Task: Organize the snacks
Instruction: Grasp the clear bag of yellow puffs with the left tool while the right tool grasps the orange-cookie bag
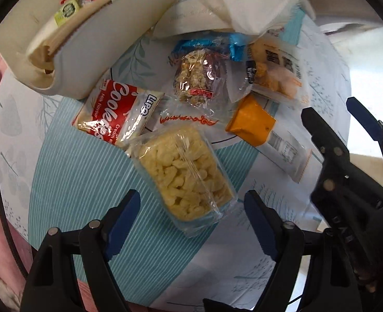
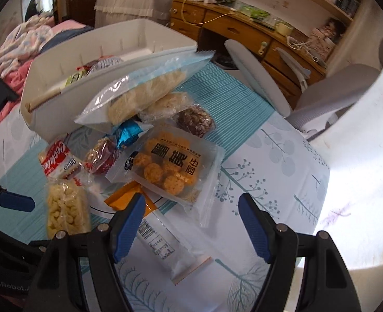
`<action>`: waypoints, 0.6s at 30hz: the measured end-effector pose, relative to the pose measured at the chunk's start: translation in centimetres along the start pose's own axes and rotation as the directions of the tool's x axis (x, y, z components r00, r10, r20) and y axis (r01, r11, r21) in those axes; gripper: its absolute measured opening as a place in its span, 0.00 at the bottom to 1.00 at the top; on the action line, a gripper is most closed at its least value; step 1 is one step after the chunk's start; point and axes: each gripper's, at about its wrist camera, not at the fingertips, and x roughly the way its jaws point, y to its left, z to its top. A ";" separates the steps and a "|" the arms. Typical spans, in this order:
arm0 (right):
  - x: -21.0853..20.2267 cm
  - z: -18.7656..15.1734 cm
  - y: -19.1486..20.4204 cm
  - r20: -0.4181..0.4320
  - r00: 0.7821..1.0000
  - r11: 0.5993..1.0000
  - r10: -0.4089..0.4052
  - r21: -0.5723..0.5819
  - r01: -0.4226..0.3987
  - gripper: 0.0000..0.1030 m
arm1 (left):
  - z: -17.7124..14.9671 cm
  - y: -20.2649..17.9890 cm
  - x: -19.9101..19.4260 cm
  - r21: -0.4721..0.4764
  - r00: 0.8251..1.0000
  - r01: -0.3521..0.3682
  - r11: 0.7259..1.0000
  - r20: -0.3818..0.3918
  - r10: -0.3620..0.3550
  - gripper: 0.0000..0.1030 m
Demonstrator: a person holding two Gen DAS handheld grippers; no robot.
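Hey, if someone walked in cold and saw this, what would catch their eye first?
Probably the heap of snack packets on the leaf-patterned tablecloth, above all the clear bag of pale yellow puffs lying just ahead of the open left tool. Next, the red and white cookie packet beside it, and the white plastic bin behind the heap, with a few packets already inside.

Snack packs point(image 2: 170, 166) lie clustered on the counter point(image 2: 282, 161); the bin point(image 2: 108, 59) stands behind them, holding more.
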 end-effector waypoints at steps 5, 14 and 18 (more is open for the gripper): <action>2.2 0.2 0.2 -0.019 1.000 1.000 0.018 -0.020 -0.018 0.72 | 0.8 0.2 1.3 -0.054 0.999 -0.016 0.998 -0.036 0.014 0.73; 5.1 0.5 1.1 -0.019 1.000 0.998 0.009 -0.062 -0.010 0.72 | 2.6 0.2 3.3 -0.093 0.995 -0.026 0.995 -0.094 0.017 0.62; 5.8 0.7 1.5 -0.012 1.000 0.998 0.015 -0.062 -0.016 0.72 | 3.2 0.6 4.1 -0.119 0.994 -0.001 0.993 -0.111 -0.012 0.60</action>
